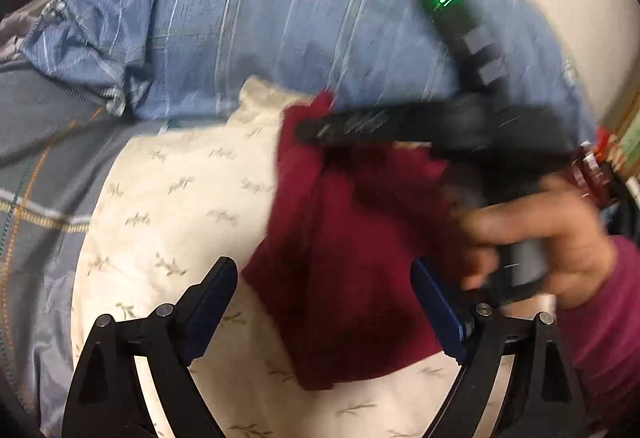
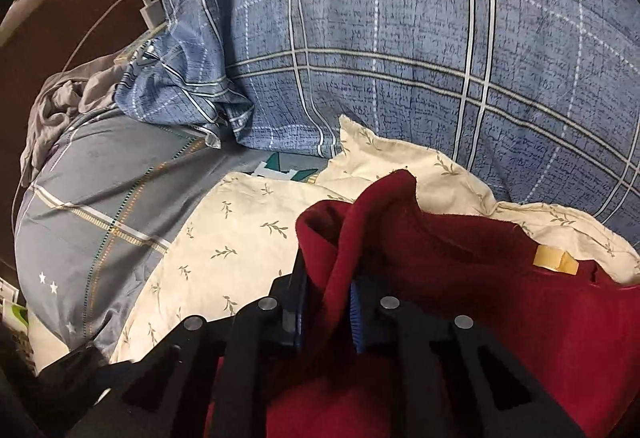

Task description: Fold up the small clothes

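A dark red garment [image 1: 344, 258] lies on a cream leaf-print pillow [image 1: 180, 206]. My left gripper [image 1: 324, 302] is open, its jaws wide apart either side of the garment's near edge, holding nothing. My right gripper [image 2: 326, 302] is shut on a raised fold of the red garment [image 2: 460, 298], which bunches up between its fingers; a tan label [image 2: 554, 258] shows on the cloth. In the left wrist view the right gripper [image 1: 316, 132] appears blurred over the garment's far edge, held by a hand [image 1: 536, 234].
A blue plaid duvet [image 2: 420, 50] is piled behind the pillow [image 2: 240, 234]. A grey plaid sheet [image 2: 108, 194] lies to the left, with grey cloth [image 2: 60, 98] and a white charger with cable [image 2: 150, 12] near the bed's edge.
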Motion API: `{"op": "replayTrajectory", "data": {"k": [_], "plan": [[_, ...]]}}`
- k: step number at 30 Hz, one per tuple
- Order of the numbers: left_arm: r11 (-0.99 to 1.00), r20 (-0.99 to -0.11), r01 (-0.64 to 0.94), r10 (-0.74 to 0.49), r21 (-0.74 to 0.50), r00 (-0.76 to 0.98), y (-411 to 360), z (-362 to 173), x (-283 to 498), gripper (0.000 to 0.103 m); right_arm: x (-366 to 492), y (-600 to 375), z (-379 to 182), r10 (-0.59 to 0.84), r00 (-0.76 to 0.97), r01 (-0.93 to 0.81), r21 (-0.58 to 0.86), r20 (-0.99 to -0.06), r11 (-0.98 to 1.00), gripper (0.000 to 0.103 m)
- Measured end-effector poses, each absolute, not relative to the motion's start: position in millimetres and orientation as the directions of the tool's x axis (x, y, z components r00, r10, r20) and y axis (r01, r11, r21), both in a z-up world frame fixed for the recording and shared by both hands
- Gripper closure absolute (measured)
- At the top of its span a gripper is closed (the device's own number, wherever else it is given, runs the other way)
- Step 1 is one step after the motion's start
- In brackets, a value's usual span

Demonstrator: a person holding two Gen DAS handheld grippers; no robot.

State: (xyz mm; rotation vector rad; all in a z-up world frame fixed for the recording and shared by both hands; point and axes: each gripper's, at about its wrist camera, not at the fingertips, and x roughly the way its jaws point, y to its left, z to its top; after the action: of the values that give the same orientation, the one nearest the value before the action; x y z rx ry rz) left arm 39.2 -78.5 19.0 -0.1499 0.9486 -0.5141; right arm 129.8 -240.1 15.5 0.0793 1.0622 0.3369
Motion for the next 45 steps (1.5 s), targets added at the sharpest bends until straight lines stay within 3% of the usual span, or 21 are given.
{"op": "replayTrajectory", "data": {"k": [6, 7, 8, 9, 12, 15, 17, 18, 23, 24, 26, 27, 28, 29, 30, 34, 36, 37, 45], "plan": [[0.889, -0.784, 0.230, -0.458, -0.397, 0.418, -76.3, -10.1, 59.1, 0.017, 118.5, -258.8, 31.3, 0.350, 0.482, -0.230, 0.269, -0.803, 0.935, 0.088], [0.884, -0.774, 0.232, -0.468, -0.406, 0.427, -78.1, -8.8, 58.8, 0.025, 118.6, -261.1, 30.9, 0.348, 0.481, -0.224, 0.271, -0.804, 0.936, 0.088], [0.870, -0.755, 0.243, -0.493, -0.429, 0.432, -79.0, -7.2, 57.9, 0.047, 119.1, -263.4, 29.4, 0.349, 0.476, -0.217, 0.277, -0.807, 0.936, 0.088], [0.850, -0.737, 0.257, -0.526, -0.460, 0.425, -79.9, -5.4, 56.8, 0.057, 119.3, -265.0, 28.8, 0.354, 0.471, -0.214, 0.284, -0.808, 0.935, 0.088], [0.843, -0.699, 0.283, -0.538, -0.458, 0.471, -76.2, -0.1, 51.1, 0.064, 120.3, -265.4, 27.2, 0.355, 0.469, -0.203, 0.292, -0.808, 0.934, 0.088], [0.828, -0.676, 0.310, -0.560, -0.466, 0.480, -71.5, 2.7, 46.6, 0.069, 127.1, -266.2, 22.0, 0.382, 0.436, -0.171, 0.341, -0.815, 0.924, 0.078], [0.828, -0.673, 0.328, -0.561, -0.455, 0.483, -71.2, 7.3, 38.9, 0.070, 134.9, -263.6, 16.6, 0.405, 0.387, -0.146, 0.379, -0.828, 0.914, 0.059], [0.832, -0.675, 0.334, -0.555, -0.443, 0.485, -72.0, 7.7, 38.9, 0.071, 136.6, -261.6, 14.2, 0.408, 0.372, -0.143, 0.383, -0.834, 0.912, 0.045], [0.837, -0.684, 0.338, -0.546, -0.430, 0.483, -76.7, 9.4, 37.9, 0.071, 139.2, -234.3, 3.6, 0.379, 0.308, -0.203, 0.328, -0.873, 0.922, 0.034], [0.839, -0.687, 0.335, -0.544, -0.429, 0.482, -77.2, 10.0, 38.0, 0.071, 137.8, -229.3, 1.9, 0.363, 0.309, -0.218, 0.306, -0.879, 0.927, 0.035], [0.846, -0.697, 0.329, -0.533, -0.419, 0.480, -79.5, 10.6, 39.3, 0.070, 132.7, -223.1, 0.8, 0.298, 0.339, -0.243, 0.223, -0.892, 0.944, 0.051], [0.853, -0.704, 0.324, -0.521, -0.409, 0.482, -80.5, 10.4, 39.7, 0.069, 129.2, -224.9, 2.6, 0.268, 0.369, -0.235, 0.190, -0.890, 0.953, 0.069], [0.858, -0.708, 0.319, -0.514, -0.403, 0.484, -82.0, 11.2, 39.1, 0.061, 125.8, -228.7, 5.5, 0.256, 0.395, -0.224, 0.178, -0.882, 0.958, 0.079], [0.859, -0.713, 0.316, -0.511, -0.403, 0.480, -83.7, 10.7, 39.9, 0.048, 121.1, -235.3, 9.8, 0.257, 0.422, -0.209, 0.182, -0.870, 0.961, 0.081], [0.858, -0.717, 0.314, -0.513, -0.407, 0.471, -85.0, 10.7, 39.1, 0.044, 118.3, -240.3, 12.7, 0.258, 0.436, -0.201, 0.186, -0.862, 0.962, 0.085], [0.871, -0.724, 0.324, -0.489, -0.370, 0.487, -93.9, 14.9, 30.7, 0.047, 108.3, -268.3, 36.2, 0.286, 0.491, -0.172, 0.230, -0.823, 0.958, 0.087], [0.859, -0.708, 0.344, -0.509, -0.379, 0.489, -102.2, 23.4, 23.2, 0.068, 101.4, -285.0, 49.0, 0.304, 0.511, -0.162, 0.257, -0.804, 0.953, 0.087], [0.850, -0.699, 0.350, -0.525, -0.394, 0.486, -106.1, 28.4, 21.0, 0.073, 95.8, -295.1, 54.7, 0.314, 0.519, -0.159, 0.271, -0.795, 0.949, 0.087], [0.765, -0.649, 0.541, -0.614, -0.350, 0.449, -212.2, 80.7, -11.7, 0.078, 68.1, -391.2, 95.8, 0.263, 0.601, -0.089, 0.263, -0.755, 0.961, 0.088]]}}
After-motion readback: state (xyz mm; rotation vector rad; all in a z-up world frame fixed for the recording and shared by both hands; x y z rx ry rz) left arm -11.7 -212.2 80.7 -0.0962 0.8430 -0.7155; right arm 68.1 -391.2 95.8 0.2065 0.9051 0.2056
